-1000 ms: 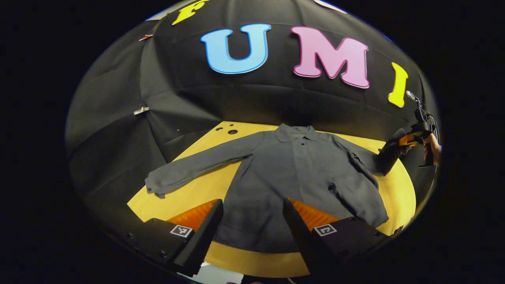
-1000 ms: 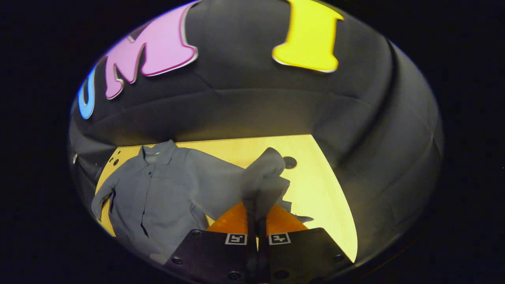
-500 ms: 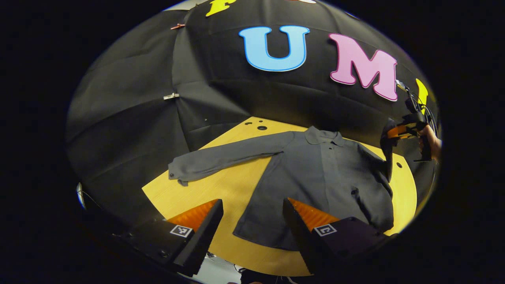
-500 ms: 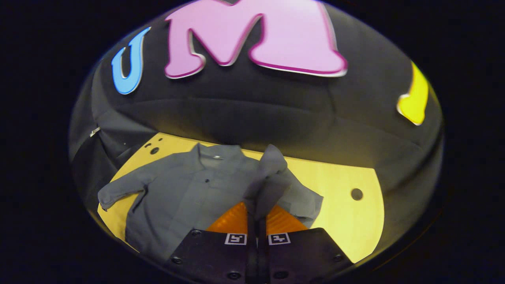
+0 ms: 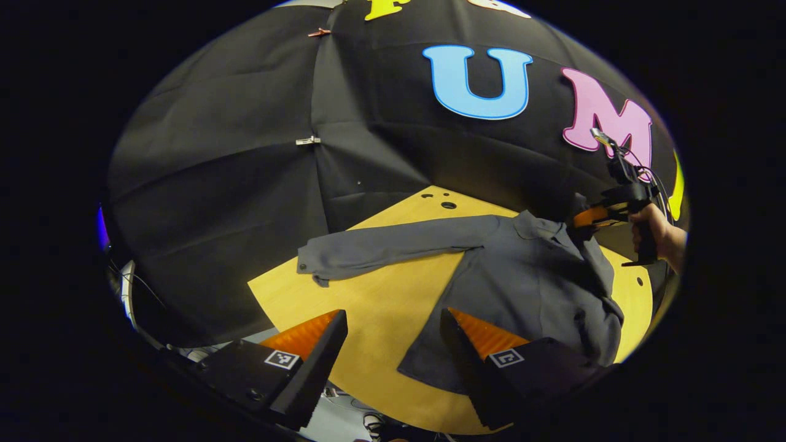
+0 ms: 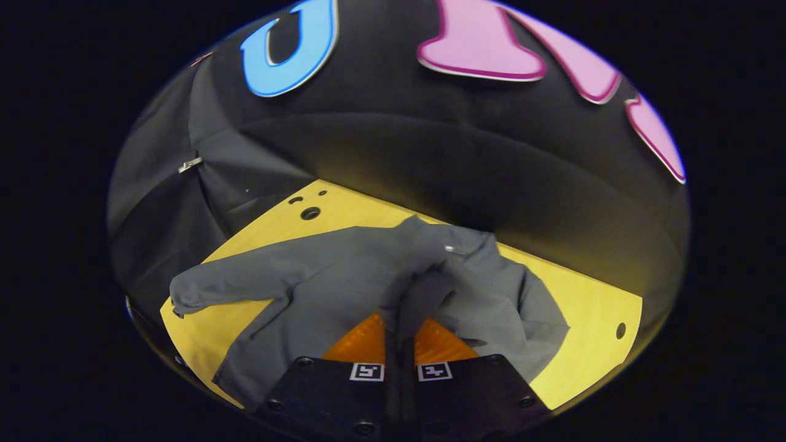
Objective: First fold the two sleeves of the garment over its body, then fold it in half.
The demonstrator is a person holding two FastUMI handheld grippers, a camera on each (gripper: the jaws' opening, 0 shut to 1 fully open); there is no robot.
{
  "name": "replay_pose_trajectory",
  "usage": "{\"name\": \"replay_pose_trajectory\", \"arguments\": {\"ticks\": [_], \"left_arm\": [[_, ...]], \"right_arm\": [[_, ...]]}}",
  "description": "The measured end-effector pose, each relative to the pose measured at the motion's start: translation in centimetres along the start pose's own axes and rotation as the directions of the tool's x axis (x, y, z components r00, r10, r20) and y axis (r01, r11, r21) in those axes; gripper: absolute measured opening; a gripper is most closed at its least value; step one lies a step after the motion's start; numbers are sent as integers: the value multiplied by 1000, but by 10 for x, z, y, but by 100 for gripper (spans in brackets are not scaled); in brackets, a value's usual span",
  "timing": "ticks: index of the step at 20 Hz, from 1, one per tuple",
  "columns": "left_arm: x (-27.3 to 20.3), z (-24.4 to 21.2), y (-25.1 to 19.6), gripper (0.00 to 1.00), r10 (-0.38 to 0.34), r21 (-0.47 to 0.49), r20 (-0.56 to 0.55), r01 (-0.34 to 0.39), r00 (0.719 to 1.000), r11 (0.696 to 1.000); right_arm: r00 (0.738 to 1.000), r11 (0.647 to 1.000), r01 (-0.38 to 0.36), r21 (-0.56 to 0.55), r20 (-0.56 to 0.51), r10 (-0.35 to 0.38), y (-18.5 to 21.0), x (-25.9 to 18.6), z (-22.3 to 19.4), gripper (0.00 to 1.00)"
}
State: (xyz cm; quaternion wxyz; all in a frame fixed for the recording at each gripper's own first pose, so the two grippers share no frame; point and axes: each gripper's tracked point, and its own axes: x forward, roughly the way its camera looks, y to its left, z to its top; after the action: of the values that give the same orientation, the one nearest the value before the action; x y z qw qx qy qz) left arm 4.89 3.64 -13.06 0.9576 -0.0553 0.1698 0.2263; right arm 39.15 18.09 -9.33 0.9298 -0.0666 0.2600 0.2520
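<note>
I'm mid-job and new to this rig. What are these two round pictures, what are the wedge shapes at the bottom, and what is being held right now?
Each picture comes from a camera riding on a handheld gripper, looking along its two fingers; those are the wedges at the bottom.

In the left gripper view, the left gripper is open and holds nothing. It hangs above a yellow table where a grey shirt lies. One sleeve is spread flat out to the side. At the far right, a hand holds the right gripper, with cloth rising to its tips.

In the right gripper view, the right gripper is shut on the other sleeve, lifted over the shirt's body. So the first sleeve fold is under way, and the flat sleeve is not yet folded.
</note>
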Motion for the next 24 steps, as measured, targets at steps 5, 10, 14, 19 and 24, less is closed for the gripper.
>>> {"name": "replay_pose_trajectory", "arguments": {"ticks": [5, 10, 14, 19, 24], "left_arm": [[8, 4, 28, 96, 31, -58, -26, -32, 999, 998], [48, 4, 63, 96, 35, -93, -27, -37, 999, 995], [91, 14, 101, 99, 66, -178, -16, -68, 998, 982], [141, 24, 141, 96, 97, -202, -5, -95, 995, 975], [171, 26, 159, 95, 108, -191, -14, -109, 994, 976]], "right_arm": [[996, 997, -67, 25, -50, 68, 67, 34, -3, 5], [996, 998, -60, -6, -73, 59, 112, 73, -8, 5], [992, 997, -66, -50, -115, 60, 144, 96, -31, 13], [987, 994, -106, -18, -120, 103, 181, 92, -38, 39], [989, 992, -123, 28, -85, 125, 189, 47, -35, 100]]}}
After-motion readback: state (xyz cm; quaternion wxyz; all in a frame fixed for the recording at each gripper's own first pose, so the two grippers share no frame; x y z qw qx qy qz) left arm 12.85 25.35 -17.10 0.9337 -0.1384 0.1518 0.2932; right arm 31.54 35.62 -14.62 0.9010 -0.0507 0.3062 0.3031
